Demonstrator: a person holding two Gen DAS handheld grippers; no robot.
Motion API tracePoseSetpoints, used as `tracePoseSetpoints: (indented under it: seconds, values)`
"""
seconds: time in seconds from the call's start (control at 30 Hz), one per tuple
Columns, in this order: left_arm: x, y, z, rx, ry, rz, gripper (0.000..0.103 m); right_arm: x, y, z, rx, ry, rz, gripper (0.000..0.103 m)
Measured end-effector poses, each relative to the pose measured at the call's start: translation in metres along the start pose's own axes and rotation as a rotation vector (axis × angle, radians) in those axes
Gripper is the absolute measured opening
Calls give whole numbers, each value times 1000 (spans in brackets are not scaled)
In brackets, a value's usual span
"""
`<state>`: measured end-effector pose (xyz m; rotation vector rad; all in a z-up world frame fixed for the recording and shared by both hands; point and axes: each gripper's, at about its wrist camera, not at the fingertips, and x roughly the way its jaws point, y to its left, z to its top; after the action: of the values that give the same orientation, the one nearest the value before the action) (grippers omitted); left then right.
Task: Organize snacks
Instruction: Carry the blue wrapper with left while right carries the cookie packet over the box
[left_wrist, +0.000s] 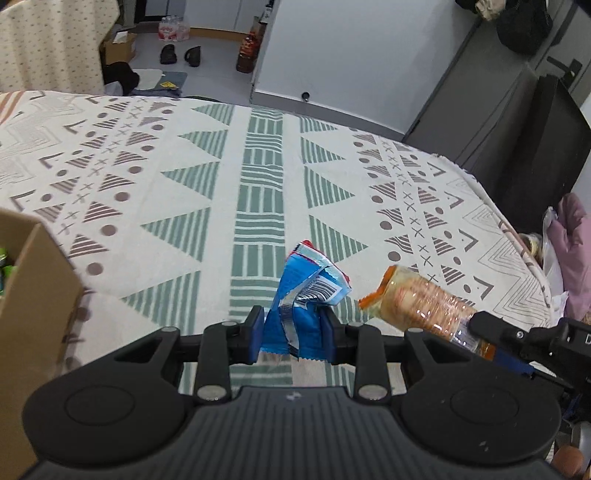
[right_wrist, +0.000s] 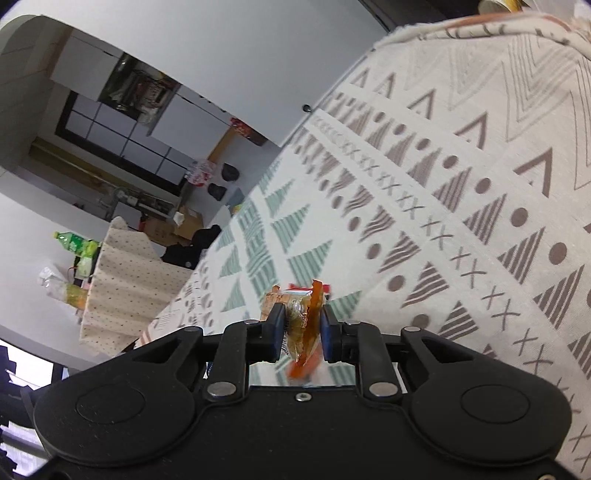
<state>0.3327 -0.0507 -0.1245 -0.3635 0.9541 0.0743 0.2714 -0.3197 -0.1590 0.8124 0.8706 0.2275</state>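
Blue snack packet (left_wrist: 295, 317): light, crinkly foil, pinched mid-body in left gripper (left_wrist: 293, 338) above patterned bench (left_wrist: 147, 184). Clear cracker sleeve (left_wrist: 417, 302): brittle contents; right gripper (right_wrist: 303, 332) clamps its crimped end. Cardboard box (left_wrist: 33, 295) just left.

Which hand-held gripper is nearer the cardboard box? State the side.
Left. The left hand-held gripper, shut on the blue snack packet, is beside the cardboard box. The right hand-held gripper, holding the orange-trimmed cracker pack, is beyond it.

A home: patterned tablecloth (left_wrist: 258, 177), slippers (left_wrist: 181, 55) on floor, kitchen cabinets (right_wrist: 122, 122)
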Motion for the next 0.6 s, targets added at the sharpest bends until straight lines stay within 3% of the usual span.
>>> tracePoseSetpoints:
  seconds: [0.6]
  values:
    - [-88,41,-1,-91,-53,23,31,-25,66,-37,-96,-19,75,20]
